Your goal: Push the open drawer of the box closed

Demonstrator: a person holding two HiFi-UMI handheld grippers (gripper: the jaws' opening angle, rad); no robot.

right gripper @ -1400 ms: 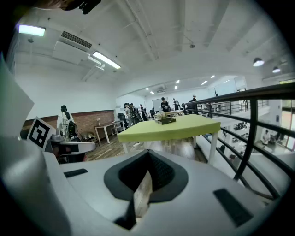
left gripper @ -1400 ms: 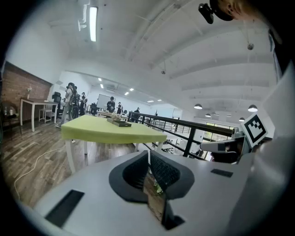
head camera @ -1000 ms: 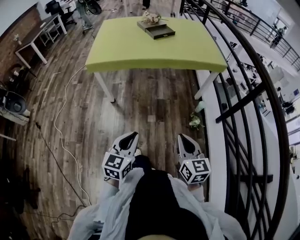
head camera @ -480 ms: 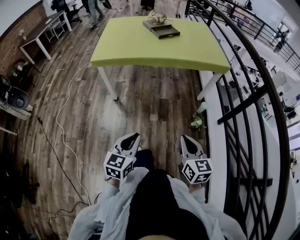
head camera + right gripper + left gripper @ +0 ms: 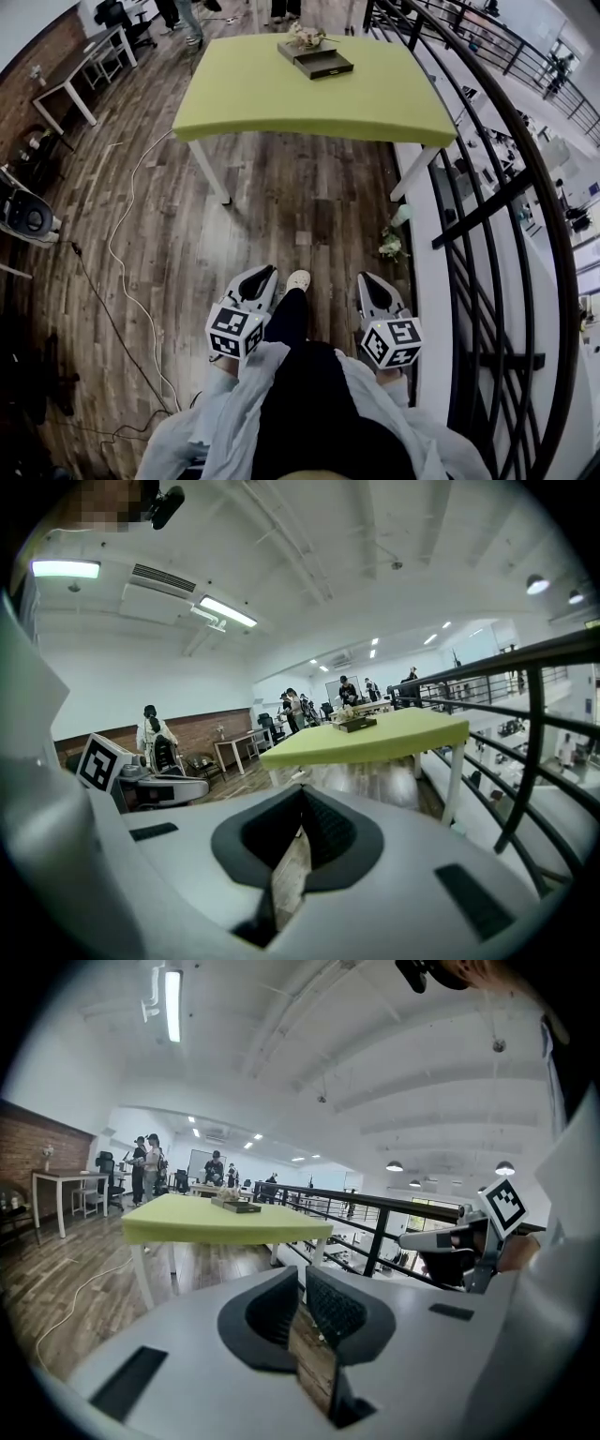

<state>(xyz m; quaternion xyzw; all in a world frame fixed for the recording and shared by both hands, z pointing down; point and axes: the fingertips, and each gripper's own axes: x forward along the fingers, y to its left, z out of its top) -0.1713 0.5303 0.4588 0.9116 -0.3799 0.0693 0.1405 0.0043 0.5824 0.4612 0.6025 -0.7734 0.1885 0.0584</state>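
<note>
A dark flat box [image 5: 312, 53] with its drawer [image 5: 324, 65] pulled open toward me lies at the far end of the yellow-green table [image 5: 319, 108], with something pale and bunched on top of it. It is small and distant in the left gripper view [image 5: 234, 1206] and the right gripper view [image 5: 356, 724]. Both grippers hang close to my body, well short of the table. My left gripper [image 5: 266, 272] [image 5: 302, 1277] has its jaws together, nothing between them. My right gripper [image 5: 364, 277] [image 5: 301, 797] is likewise shut and empty.
A black railing [image 5: 487, 187] runs along the right side, past the table. A white cable [image 5: 122, 234] trails over the wooden floor at left. A white desk [image 5: 70, 80] stands at far left, people beyond the table. A small plant [image 5: 389, 246] sits by the railing base.
A pale shoe has stepped forward into view between the two grippers. The grippers keep their places and stay shut. The people at the back have shifted.
</note>
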